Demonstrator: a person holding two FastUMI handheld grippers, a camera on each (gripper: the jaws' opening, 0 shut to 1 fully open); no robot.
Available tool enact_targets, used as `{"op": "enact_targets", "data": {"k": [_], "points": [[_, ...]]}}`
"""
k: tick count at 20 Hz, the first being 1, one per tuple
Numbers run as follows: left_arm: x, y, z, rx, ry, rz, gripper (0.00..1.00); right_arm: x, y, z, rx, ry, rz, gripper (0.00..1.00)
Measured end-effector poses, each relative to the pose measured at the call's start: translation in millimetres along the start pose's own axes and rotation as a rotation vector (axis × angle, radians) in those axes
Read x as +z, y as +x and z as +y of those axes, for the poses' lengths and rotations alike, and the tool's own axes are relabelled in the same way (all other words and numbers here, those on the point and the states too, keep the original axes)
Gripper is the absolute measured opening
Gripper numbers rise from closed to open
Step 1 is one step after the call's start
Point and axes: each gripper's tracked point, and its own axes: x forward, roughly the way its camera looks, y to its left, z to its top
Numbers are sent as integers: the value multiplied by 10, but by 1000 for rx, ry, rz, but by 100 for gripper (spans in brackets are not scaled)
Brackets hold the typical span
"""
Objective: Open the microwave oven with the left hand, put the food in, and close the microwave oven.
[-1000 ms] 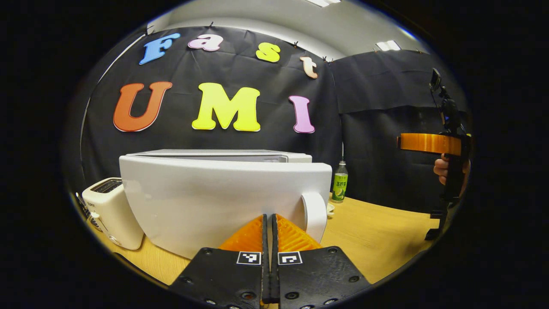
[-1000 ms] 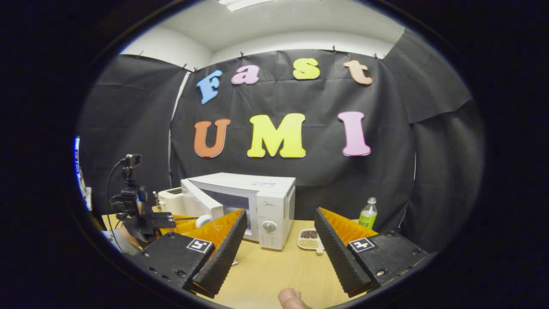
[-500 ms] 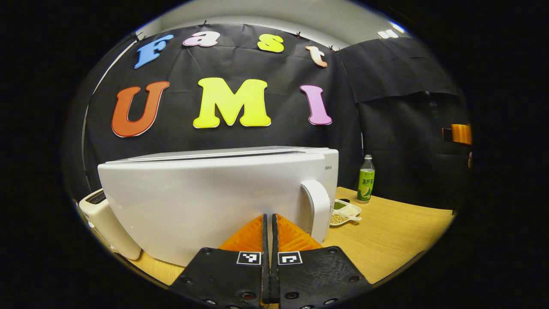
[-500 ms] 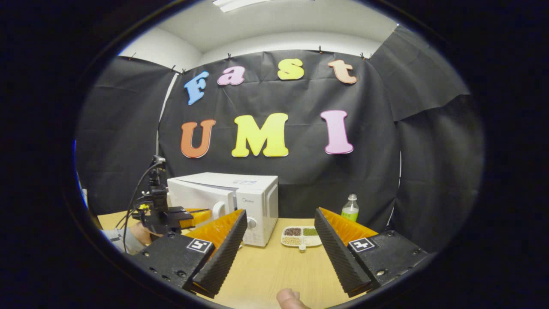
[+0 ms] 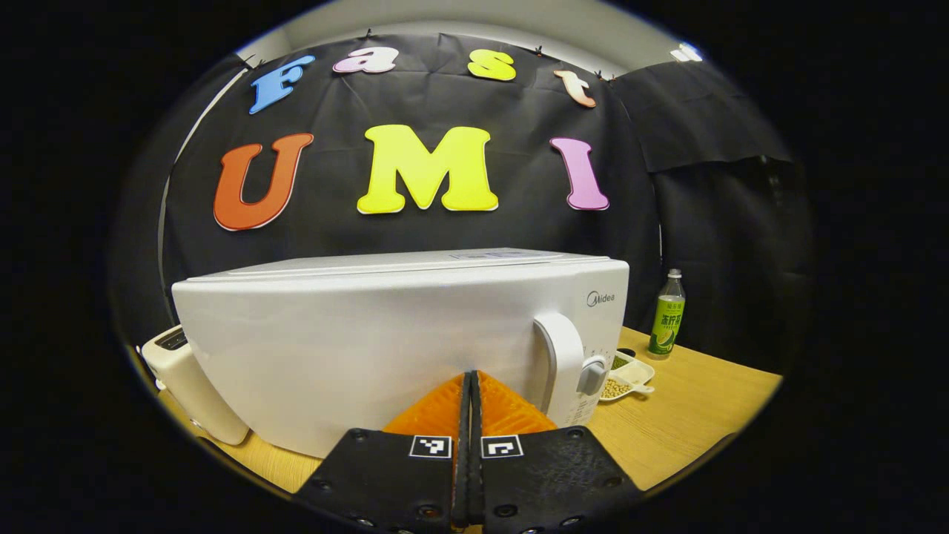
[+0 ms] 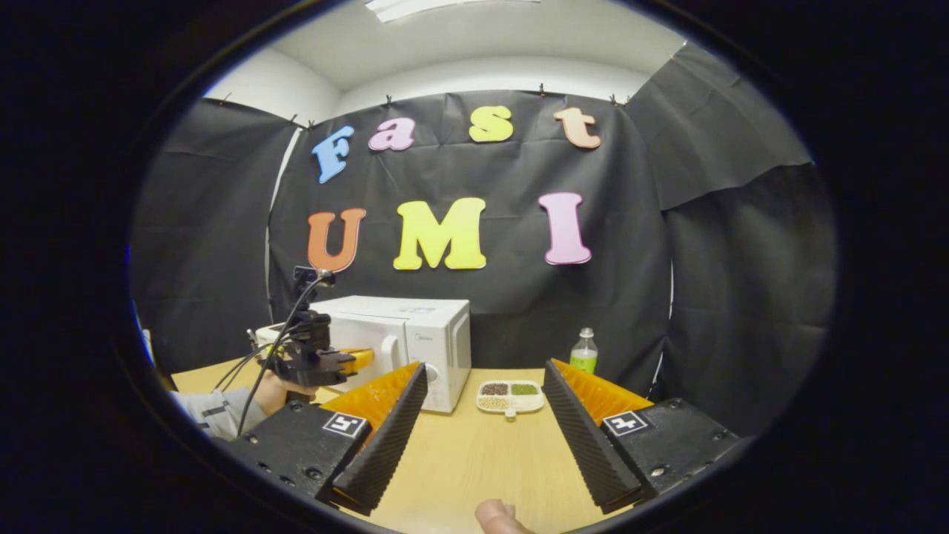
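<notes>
Now closing step: left tongs (image 5: 470, 386), pressed together w/ nothing held, touch microwave door (image 5: 356, 348); right tongs (image 6: 482, 404) wide, empty. Next: draw back.

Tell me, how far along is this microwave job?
The microwave door looks shut, with the left tool closed at its front. The right tool hangs open and empty. A snack tray sits outside on the table; whether food is inside, and so what is left, I cannot tell.

bottle (image 5: 666, 317): green-labelled, upright at the far right of the counter, near the wall
toaster (image 5: 194, 389): white, at the left edge
counter (image 6: 474, 460): light wood
</notes>
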Motion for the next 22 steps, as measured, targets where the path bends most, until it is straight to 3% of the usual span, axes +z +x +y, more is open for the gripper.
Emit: {"op": "enact_targets", "data": {"k": [1, 2, 3, 4, 5, 8, 9, 10, 13, 15, 16, 17, 20, 21, 22], "points": [[-54, 39, 25, 24, -4, 41, 0, -11, -35, 9, -2, 4, 2, 92], [-1, 8, -9, 22, -21, 26, 0, -20, -86, 38, 4, 11, 4, 100], [26, 41, -77, -13, -39, 21, 1, -22, -122, 73, 12, 25, -2, 92], [8, 39, -73, -15, -47, 31, 0, -44, -137, 76, 9, 39, 2, 100], [2, 29, -36, 14, -53, 39, 0, -111, -145, 71, 9, 45, 15, 92], [6, -174, -6, 66, -49, 72, 0, -181, -205, 90, 8, 69, 37, 92], [42, -264, -27, 75, -48, 68, 1, -184, -226, 91, 6, 71, 35, 100], [79, -372, -36, 84, -52, 69, 2, -174, -251, 81, -3, 66, 30, 92], [130, -820, -161, 90, -103, 84, 51, -157, -352, 103, -15, 56, 14, 92], [201, -1124, -195, 114, -115, 69, 55, -141, -435, 156, -12, 61, 11, 92], [232, -1296, -184, 136, -119, 74, 70, -129, -480, 171, -15, 50, 11, 100], [295, -1474, -195, 155, -115, 72, 72, -91, -521, 152, -27, 36, 8, 92], [660, -2035, -183, 204, -107, 34, 78, 100, -668, 121, -61, 32, -13, 92], [814, -2212, -204, 208, -117, 11, 86, 173, -701, 129, -65, 37, -22, 92], [942, -2403, -226, 203, -126, -8, 89, 252, -716, 114, -71, 38, -27, 100]]}}
